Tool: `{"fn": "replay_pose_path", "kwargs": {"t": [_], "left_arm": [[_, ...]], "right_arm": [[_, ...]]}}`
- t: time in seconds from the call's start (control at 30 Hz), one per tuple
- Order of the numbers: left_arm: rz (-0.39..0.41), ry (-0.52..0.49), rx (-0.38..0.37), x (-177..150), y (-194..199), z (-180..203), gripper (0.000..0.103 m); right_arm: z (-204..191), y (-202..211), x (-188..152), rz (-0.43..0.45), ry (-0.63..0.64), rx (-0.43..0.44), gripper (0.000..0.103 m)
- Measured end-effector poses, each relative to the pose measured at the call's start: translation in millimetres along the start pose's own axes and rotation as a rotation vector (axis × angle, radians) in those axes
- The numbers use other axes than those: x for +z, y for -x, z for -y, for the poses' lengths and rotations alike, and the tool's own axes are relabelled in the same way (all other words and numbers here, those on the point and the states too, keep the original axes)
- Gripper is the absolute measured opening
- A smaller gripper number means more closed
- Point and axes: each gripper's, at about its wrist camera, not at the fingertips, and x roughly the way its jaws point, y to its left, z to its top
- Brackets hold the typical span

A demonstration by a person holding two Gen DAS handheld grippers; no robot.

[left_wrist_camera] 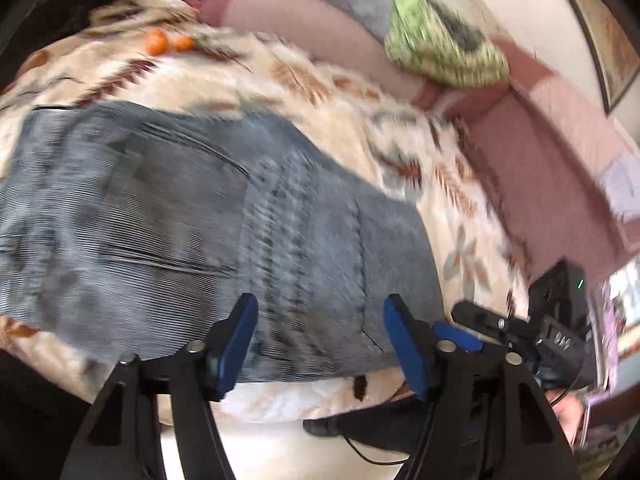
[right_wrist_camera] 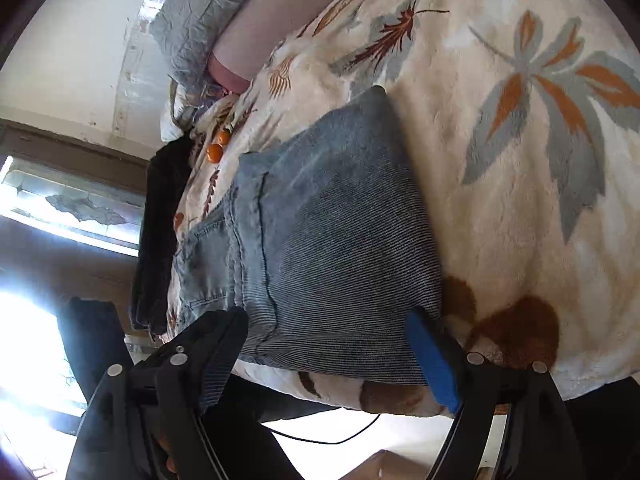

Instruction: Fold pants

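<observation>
The folded grey-blue denim pants (left_wrist_camera: 192,216) lie flat on a cream blanket (right_wrist_camera: 500,216) printed with orange and grey leaves, spread over the bed, their near edge close to the blanket's front edge. The left hand-held gripper (left_wrist_camera: 320,344) hovers over that near edge with its blue-padded fingers spread wide and nothing between them, and the right hand-held gripper (right_wrist_camera: 332,356) is likewise wide apart and empty, its fingers straddling the folded end of the pants. Two small oranges (right_wrist_camera: 218,146) sit on the blanket beyond the pants, beside a dark garment (right_wrist_camera: 160,232) at the bed's edge, and a green patterned cushion (left_wrist_camera: 440,40) rests against the pink bed surround (left_wrist_camera: 560,160).
</observation>
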Motion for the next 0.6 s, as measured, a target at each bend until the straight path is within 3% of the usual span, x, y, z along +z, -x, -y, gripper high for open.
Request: {"fn": "replay_pose_path", "kwargs": {"t": [0.17, 0.3, 0.6], "left_arm": [[0.152, 0.33, 0.031, -2, 54, -89, 0.074], [0.222, 0.512, 0.075, -17, 73, -140, 0.074], [0.19, 0.63, 0.006, -13, 55, -178, 0.076]], "right_arm": [[3, -3, 2, 0.02, -0.023, 0.035, 0.086], [4, -3, 4, 0.03, -0.039, 0.061, 0.089], [-7, -11, 8, 0.05, -0.031, 0.051, 0.091]]}}
